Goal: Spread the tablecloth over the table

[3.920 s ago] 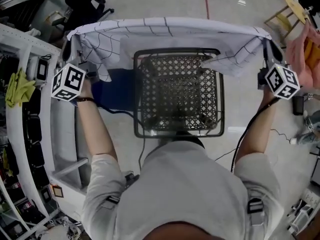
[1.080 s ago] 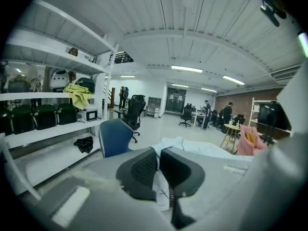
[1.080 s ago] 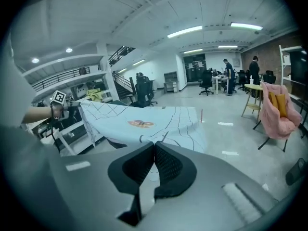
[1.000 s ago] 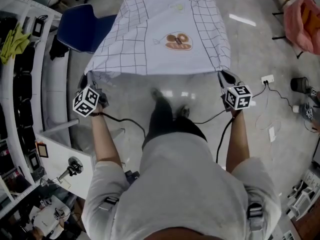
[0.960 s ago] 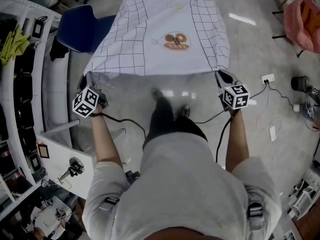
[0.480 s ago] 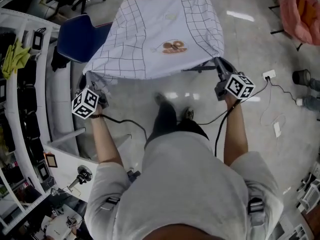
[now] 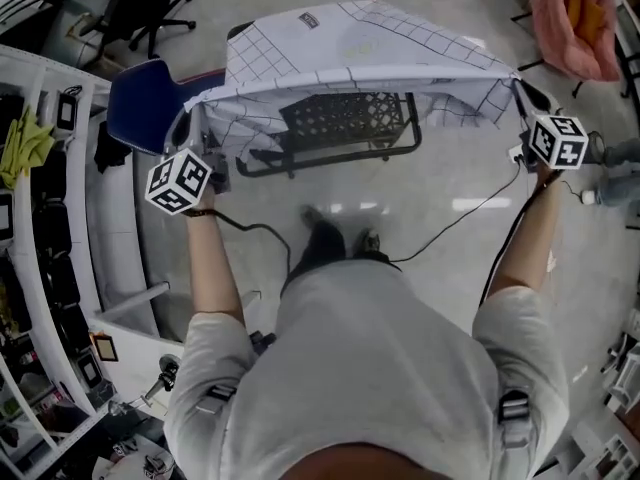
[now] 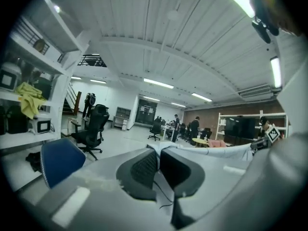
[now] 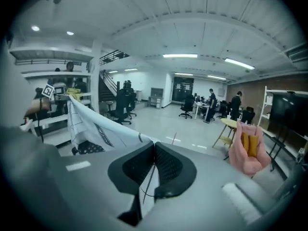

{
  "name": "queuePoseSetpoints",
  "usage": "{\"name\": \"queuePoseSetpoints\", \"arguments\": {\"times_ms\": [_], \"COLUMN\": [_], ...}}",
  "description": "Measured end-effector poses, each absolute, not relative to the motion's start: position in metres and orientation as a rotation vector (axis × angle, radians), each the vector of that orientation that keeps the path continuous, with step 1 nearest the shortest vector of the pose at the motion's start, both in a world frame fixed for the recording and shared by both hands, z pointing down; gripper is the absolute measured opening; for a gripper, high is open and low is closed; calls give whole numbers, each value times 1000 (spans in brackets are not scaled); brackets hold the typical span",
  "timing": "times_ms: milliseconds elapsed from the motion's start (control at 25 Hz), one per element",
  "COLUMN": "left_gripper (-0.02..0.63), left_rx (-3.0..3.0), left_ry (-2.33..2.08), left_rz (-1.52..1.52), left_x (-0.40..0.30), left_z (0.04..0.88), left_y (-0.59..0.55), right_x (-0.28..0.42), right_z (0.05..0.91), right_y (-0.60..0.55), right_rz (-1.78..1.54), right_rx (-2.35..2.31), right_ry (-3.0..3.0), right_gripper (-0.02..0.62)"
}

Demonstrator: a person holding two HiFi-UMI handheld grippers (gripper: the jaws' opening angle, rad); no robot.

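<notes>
Tablecloth (image 7: 350, 43) between fingers (image 9: 137, 166) (both pairs)

The tablecloth (image 7: 350, 43) is white, ruled with a thin dark grid. The table (image 7: 345, 118) beneath is black, its top an open lattice. The left gripper (image 8: 158, 153) and right gripper (image 9: 154, 150) are grey with black dimpled pads (image 9: 168, 165), each topped in white with black square markers. Around them are a blue chair (image 7: 135, 108), a pink cloth (image 7: 570, 18) and a yellow-green rag (image 7: 22, 143) on white shelves (image 7: 60, 88)
</notes>
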State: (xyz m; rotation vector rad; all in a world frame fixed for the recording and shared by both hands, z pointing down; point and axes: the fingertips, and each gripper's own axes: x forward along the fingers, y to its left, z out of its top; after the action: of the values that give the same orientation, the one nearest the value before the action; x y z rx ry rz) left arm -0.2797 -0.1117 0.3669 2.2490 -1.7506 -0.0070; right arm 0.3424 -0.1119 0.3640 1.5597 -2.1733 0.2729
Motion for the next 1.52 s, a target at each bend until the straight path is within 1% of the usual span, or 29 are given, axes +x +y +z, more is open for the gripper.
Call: {"name": "queuePoseSetpoints", "arguments": {"times_ms": [120, 280, 560, 680, 800, 1040, 1200, 1240, 1320, 1400, 1520], "left_gripper": [26, 26, 26, 26, 26, 26, 26, 26, 26, 26, 26], "left_rx": [2150, 2037, 2021, 2035, 2034, 2020, 2011, 2000, 1980, 1979, 1972], "left_ry": [-1844, -2032, -2179, -2184, -2175, -2144, -2127, -2119, -2097, -2080, -2060], "left_rz": [-28, -116, -28, 3, -2, -18, 52, 68, 102, 166, 228], "left_x": [-321, -387, -472, -494, -511, -534, -525, -522, -516, -507, -493], "left_z": [361, 328, 288, 283, 288, 310, 342, 354, 379, 399, 426], "left_y": [-108, -94, -88, -102, -117, -148, -164, -167, -175, -182, -187], "right_x": [297, 215, 78, 27, -9, -51, -82, -84, -77, -57, -5], "right_z": [394, 450, 515, 528, 539, 562, 615, 629, 649, 657, 656], "right_y": [-105, -89, -52, -51, -55, -79, -84, -82, -73, -59, -45], "right_rz": [355, 555, 811, 830, 777, 694, 705, 734, 820, 849, 712], "right_rx": [1458, 1246, 1000, 971, 947, 997, 981, 998, 1043, 1075, 1143], "right_ry": [-2266, -2406, -2498, -2493, -2450, -2348, -2279, -2269, -2245, -2203, -2096], "right_gripper": [8, 8, 8, 8, 8, 8, 12, 27, 108, 126, 135]}}
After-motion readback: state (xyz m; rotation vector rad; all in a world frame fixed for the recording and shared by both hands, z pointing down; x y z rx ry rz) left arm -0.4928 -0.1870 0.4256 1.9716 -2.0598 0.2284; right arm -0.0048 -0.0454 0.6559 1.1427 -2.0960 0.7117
